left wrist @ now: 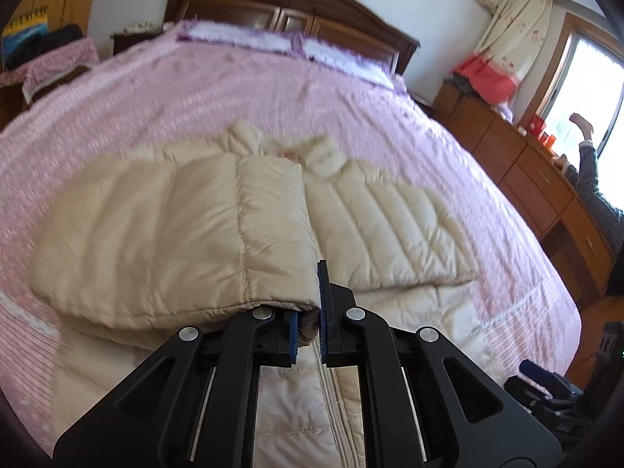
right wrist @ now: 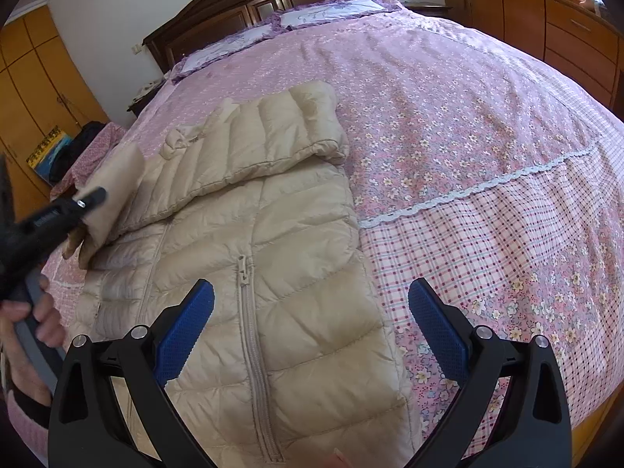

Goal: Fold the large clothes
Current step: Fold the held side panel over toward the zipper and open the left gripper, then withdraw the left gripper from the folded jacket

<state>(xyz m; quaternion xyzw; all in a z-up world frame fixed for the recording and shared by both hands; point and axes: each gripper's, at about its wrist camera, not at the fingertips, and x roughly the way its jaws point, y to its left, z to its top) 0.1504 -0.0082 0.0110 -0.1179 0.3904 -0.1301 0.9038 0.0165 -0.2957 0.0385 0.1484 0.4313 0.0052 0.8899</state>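
Hand-held gripper on the left (left wrist: 310, 331) is seen clamped on the cuff end of the sleeve (left wrist: 187, 234) of a beige puffer jacket (right wrist: 273, 273), which is spread front-up, zip closed, on the pink floral bed (right wrist: 468, 117); the sleeve is held lifted over the jacket's body, not yet laid flat. The right hand-held gripper (right wrist: 312, 331) is held with its jaws wide apart above the lower front of the jacket, nothing being touched by its pads as far as can be judged. Slippage is judged the main risk: the shell looks smooth and the padding springy, so the cuff could be pulled out of the narrow pinch if the sleeve is drawn sideways too briskly, and the fold would then fall crooked. If the sleeve is dragged and not carried, the whole jacket could be shifted across the bedspread and the other sleeve (right wrist: 265, 128), already laid over the chest, could be disturbed. A puffy fold may also spring open once released unless it is pressed down by the free gripper. How much cloth is caught between the left pads cannot be made out, since the cuff is hidden behind them. The jacket's hem is cut off at the lower edge of both views, and the left wrist view is blurred.
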